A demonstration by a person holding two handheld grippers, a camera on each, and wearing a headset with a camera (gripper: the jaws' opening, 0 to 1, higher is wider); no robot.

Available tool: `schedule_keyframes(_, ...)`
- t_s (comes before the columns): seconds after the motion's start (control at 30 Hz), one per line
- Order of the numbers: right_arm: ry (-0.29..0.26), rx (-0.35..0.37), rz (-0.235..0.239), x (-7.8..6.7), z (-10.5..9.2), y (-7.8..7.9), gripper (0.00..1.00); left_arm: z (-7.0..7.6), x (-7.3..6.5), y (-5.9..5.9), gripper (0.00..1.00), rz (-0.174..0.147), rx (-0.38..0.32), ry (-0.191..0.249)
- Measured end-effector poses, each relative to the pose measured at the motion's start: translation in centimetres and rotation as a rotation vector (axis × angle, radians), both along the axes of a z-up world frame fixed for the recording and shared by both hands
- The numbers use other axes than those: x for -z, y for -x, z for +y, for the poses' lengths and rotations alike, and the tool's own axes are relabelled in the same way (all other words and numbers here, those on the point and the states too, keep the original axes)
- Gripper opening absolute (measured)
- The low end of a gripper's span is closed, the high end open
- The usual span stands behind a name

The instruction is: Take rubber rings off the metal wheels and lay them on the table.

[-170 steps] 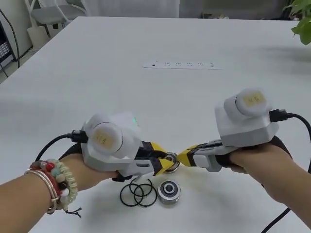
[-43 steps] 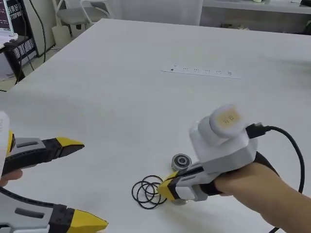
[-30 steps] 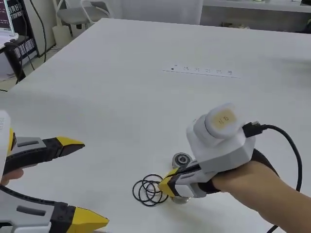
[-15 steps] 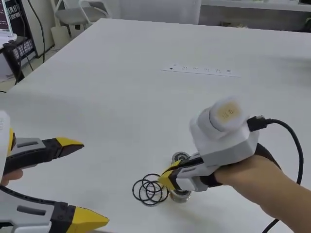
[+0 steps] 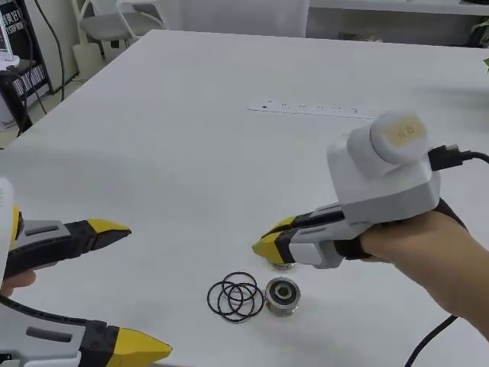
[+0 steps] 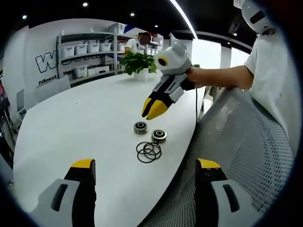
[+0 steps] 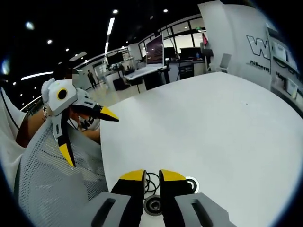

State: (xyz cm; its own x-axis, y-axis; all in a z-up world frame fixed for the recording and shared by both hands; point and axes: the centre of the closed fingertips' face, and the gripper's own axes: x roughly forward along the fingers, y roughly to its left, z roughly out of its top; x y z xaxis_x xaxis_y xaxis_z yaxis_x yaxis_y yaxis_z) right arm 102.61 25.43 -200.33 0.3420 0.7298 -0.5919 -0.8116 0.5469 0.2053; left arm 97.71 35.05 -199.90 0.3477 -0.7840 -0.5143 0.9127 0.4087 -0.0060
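Black, thin rubber rings (image 5: 235,297): where do they lie?
Overlapping in a loose heap on the smooth white table (image 5: 191,153), just beside a round silvery metal wheel (image 5: 282,294) with a dark hub.
And the second wheel (image 6: 140,127)?
Plain in the left gripper view. In the head view the right gripper (image 5: 263,246) half covers it, its yellow tips pressed together and empty.
The left gripper (image 5: 136,289)?
Jaws spread wide, holding nothing, body cut off at the frame edge.

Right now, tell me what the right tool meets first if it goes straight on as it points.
Probably bare table just past the rubber rings: the right tool slants down over them and a metal wheel. Depth is unclear.
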Motion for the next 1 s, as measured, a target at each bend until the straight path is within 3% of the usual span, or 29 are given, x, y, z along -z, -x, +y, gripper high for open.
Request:
schedule_keyframes(0.23, -0.004, -0.022, -0.028, -1.9, -0.8, 0.7, 0.26, -0.2, 0.0, 0.2, 0.86, 0.010, 0.006, 0.010)
schedule_keyframes(0.47, 0.008, -0.049, -0.079, -2.6, -2.3, 2.3, 0.42, -0.2, 0.0, 0.3, 0.87, 0.021, 0.010, 0.015)
schedule_keyframes(0.7, 0.043, -0.025, -0.081, -1.4, -5.1, 3.7, 0.54, -0.3, 0.2, 0.5, 0.89, 0.032, 0.012, 0.016)
schedule_keyframes(1.0, 0.028, 0.051, -0.069, -0.2, -7.9, 5.0, 0.69, -0.4, 0.5, 0.7, 0.92, 0.050, 0.018, 0.012)
